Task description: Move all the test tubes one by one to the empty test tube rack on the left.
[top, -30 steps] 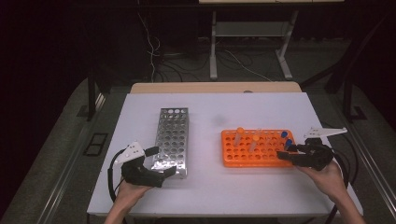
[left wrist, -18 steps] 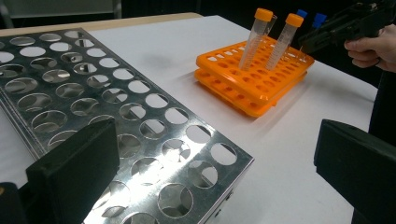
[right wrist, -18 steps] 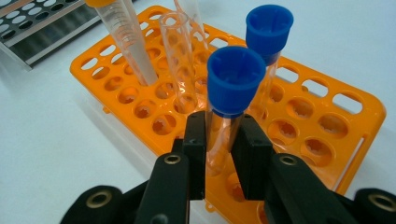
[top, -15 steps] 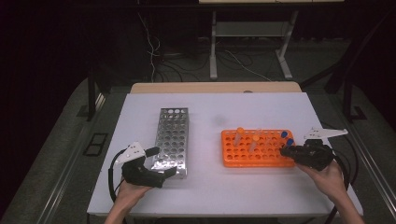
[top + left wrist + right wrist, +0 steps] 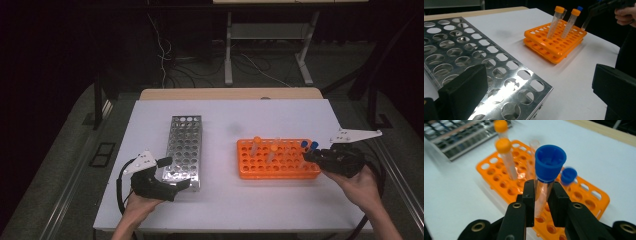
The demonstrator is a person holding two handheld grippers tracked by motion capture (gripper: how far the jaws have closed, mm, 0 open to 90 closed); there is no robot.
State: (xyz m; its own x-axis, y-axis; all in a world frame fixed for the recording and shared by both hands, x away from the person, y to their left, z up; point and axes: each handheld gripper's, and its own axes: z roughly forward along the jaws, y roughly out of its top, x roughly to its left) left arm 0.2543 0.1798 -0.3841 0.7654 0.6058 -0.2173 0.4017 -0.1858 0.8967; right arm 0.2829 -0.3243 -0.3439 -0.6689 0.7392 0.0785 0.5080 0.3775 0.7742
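Above the orange rack (image 5: 278, 160), right gripper (image 5: 544, 192) pinches blue-capped tube (image 5: 547, 173)

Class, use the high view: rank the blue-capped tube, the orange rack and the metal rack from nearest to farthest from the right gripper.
1. Blue-capped tube: clamped in the right gripper.
2. Orange rack: just left of it.
3. Metal rack: far left.

Lab: tube racks (image 5: 278, 159), capped tubes (image 5: 554, 21).
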